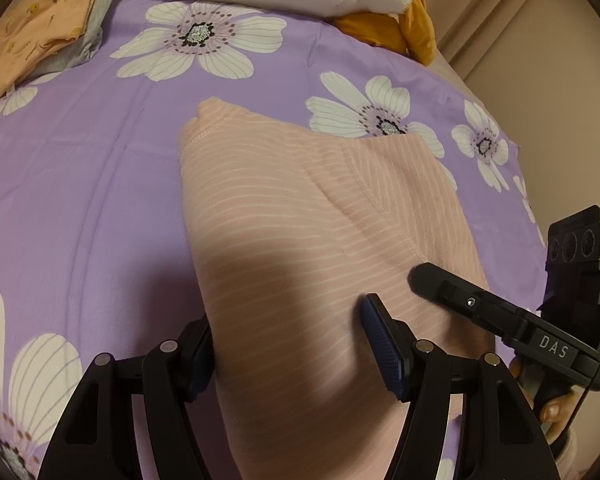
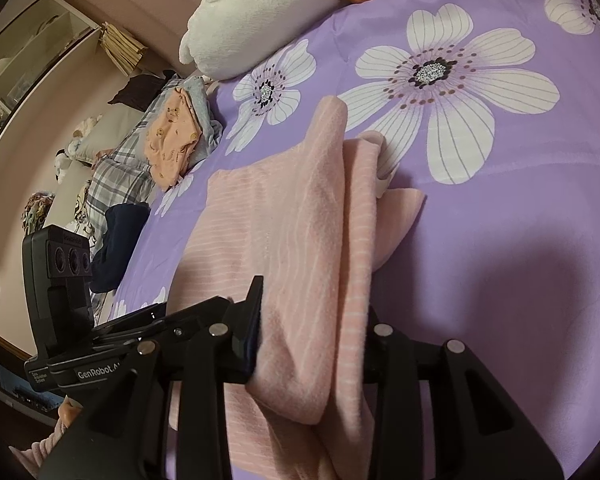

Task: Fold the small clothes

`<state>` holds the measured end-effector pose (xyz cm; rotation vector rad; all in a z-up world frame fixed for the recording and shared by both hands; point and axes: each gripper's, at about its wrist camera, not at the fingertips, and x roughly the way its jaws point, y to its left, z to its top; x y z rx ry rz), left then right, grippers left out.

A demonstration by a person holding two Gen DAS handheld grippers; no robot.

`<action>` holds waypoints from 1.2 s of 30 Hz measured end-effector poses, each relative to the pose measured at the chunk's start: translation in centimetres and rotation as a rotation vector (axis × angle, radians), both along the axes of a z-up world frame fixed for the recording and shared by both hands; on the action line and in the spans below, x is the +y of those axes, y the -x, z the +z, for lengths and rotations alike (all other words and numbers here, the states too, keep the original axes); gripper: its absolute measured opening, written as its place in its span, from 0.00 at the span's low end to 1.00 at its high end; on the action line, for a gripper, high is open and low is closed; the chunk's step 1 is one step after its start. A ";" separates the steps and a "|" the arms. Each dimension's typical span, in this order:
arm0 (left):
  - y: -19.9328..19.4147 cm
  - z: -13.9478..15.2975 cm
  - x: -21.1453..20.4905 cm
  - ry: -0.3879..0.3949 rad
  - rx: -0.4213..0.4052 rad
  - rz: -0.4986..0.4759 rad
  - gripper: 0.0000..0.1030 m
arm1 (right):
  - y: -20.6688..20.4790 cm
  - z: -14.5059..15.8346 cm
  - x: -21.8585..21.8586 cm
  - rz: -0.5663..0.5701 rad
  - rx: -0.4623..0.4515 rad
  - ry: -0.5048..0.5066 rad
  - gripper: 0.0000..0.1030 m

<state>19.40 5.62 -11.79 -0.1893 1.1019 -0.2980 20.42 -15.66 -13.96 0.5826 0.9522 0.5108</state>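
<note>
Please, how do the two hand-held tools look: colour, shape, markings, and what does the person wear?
Both tools are black, with angular linkage arms and silver round pivot pins. The left tool has dark blue ribbed pads. The right tool bears "DAS" on its side; the left one's side reads "GenRobot.AI". Each carries a boxy three-lens camera module. A fuzzy pink sleeve shows.

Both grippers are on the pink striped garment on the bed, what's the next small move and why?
Probably carry the right hand-held gripper across, laying its bunched fold over the flat part of the pink striped garment. The left hand-held gripper straddles the near edge, and the fold is not yet flat.
</note>
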 end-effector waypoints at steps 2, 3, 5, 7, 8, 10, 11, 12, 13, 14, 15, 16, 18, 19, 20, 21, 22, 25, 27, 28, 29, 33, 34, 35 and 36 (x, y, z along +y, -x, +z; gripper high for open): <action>0.0 0.0 0.0 -0.001 -0.001 0.000 0.64 | 0.0 -0.1 -0.1 -0.001 0.002 -0.002 0.35; 0.0 0.0 0.0 -0.001 -0.001 0.000 0.64 | -0.1 -0.1 -0.1 -0.001 0.004 -0.001 0.35; 0.0 0.0 -0.1 -0.001 0.000 0.000 0.64 | -0.1 -0.2 -0.2 -0.002 0.006 -0.001 0.36; 0.0 0.0 0.0 -0.002 0.000 0.000 0.64 | 0.0 -0.2 -0.3 -0.003 0.006 0.001 0.36; 0.0 0.0 -0.1 -0.002 -0.001 0.000 0.64 | 0.0 -0.2 -0.3 -0.003 0.007 0.001 0.36; 0.0 0.1 0.0 -0.004 -0.002 0.000 0.64 | 0.1 -0.2 -0.4 -0.004 0.009 0.001 0.36; 0.0 0.1 0.0 -0.006 -0.002 -0.001 0.64 | 0.1 -0.3 -0.4 -0.005 0.010 0.002 0.36; 0.0 0.1 0.0 -0.008 -0.003 -0.002 0.64 | 0.1 -0.2 -0.5 -0.005 0.011 0.003 0.36; 0.0 0.1 -0.1 -0.010 -0.003 -0.002 0.64 | 0.2 -0.2 -0.6 -0.006 0.011 0.002 0.36; 0.1 0.1 0.0 -0.012 -0.004 -0.002 0.64 | 0.2 -0.2 -0.6 -0.006 0.011 0.003 0.36; 0.1 0.1 0.1 -0.013 -0.004 -0.001 0.64 | 0.2 -0.2 -0.7 -0.006 0.011 0.005 0.36; 0.1 0.1 0.2 -0.015 -0.005 0.000 0.64 | 0.2 -0.2 -0.7 -0.007 0.011 0.007 0.37; 0.2 0.0 0.2 -0.018 -0.005 0.001 0.64 | 0.3 -0.1 -0.8 -0.008 0.010 0.014 0.37; 0.2 0.0 0.3 -0.020 -0.005 0.002 0.64 | 0.3 -0.1 -0.8 -0.009 0.010 0.015 0.37; 0.3 0.0 0.4 -0.024 -0.006 0.002 0.64 | 0.4 -0.1 -0.8 -0.011 0.010 0.016 0.37; 0.3 0.1 0.4 -0.027 -0.008 0.002 0.64 | 0.4 -0.2 -1.0 -0.013 0.011 0.016 0.37; 0.4 0.1 0.6 -0.031 -0.010 0.003 0.64 | 0.5 -0.1 -1.0 -0.015 0.012 0.017 0.37; 0.5 0.2 0.7 -0.036 -0.013 0.005 0.64 | 0.6 -0.2 -1.2 -0.022 0.013 0.019 0.37; 0.7 0.2 0.7 -0.042 -0.013 0.005 0.64 | 0.7 -0.2 -1.3 -0.028 0.014 0.018 0.38; 0.7 0.2 0.8 -0.044 -0.014 0.006 0.64 | 0.8 -0.2 -1.4 -0.030 0.014 0.019 0.38; 0.8 0.2 0.8 -0.045 -0.014 0.006 0.64 | 0.8 -0.2 -1.4 -0.032 0.015 0.020 0.38; 1.0 0.2 0.8 -0.051 -0.014 0.008 0.64 | 1.1 -0.2 -1.7 -0.039 0.017 0.022 0.39; 1.0 0.2 0.9 -0.054 -0.015 0.008 0.64 | 1.1 -0.2 -1.7 -0.040 0.018 0.022 0.40; 1.1 0.2 0.9 -0.055 -0.015 0.009 0.64 | 1.1 -0.2 -1.7 -0.041 0.018 0.023 0.40; 1.1 0.2 0.8 -0.057 -0.015 0.009 0.64 | 1.2 -0.2 -1.8 -0.043 0.019 0.024 0.41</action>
